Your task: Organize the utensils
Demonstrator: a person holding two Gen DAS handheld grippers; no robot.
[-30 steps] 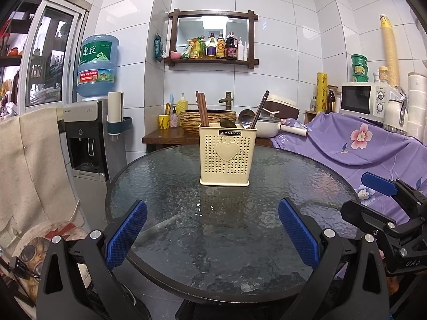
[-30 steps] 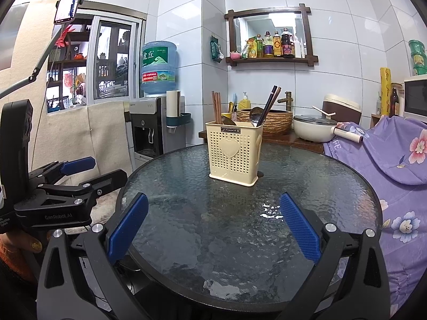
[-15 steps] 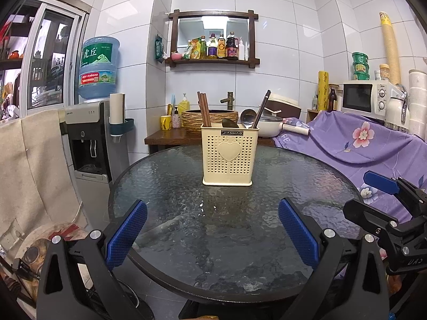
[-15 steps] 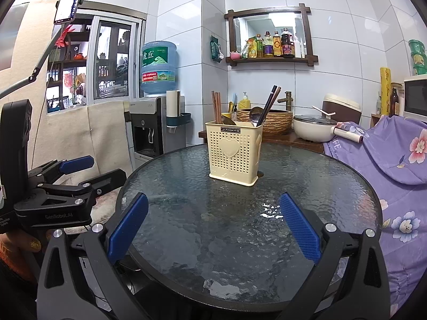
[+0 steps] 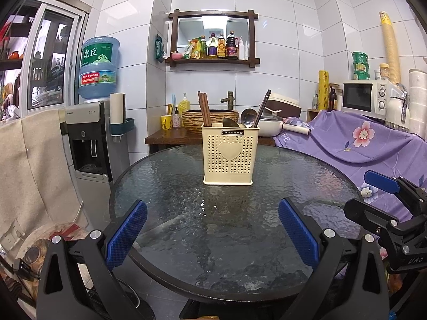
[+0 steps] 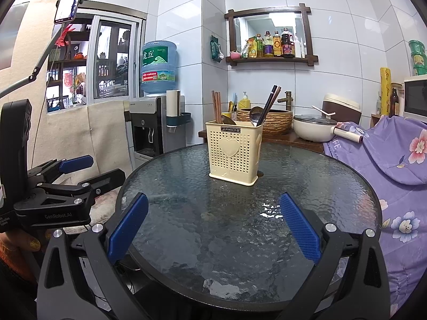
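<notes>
Looking along the left gripper (image 5: pixel 212 230), its fingers spread wide and empty, I see the cream utensil holder (image 5: pixel 228 156) a touch larger than a second ago, upright mid-table with chopsticks (image 5: pixel 205 109) and spoons inside. From the right gripper (image 6: pixel 213 229), likewise released, nothing has shifted; the sorting looks done.
</notes>
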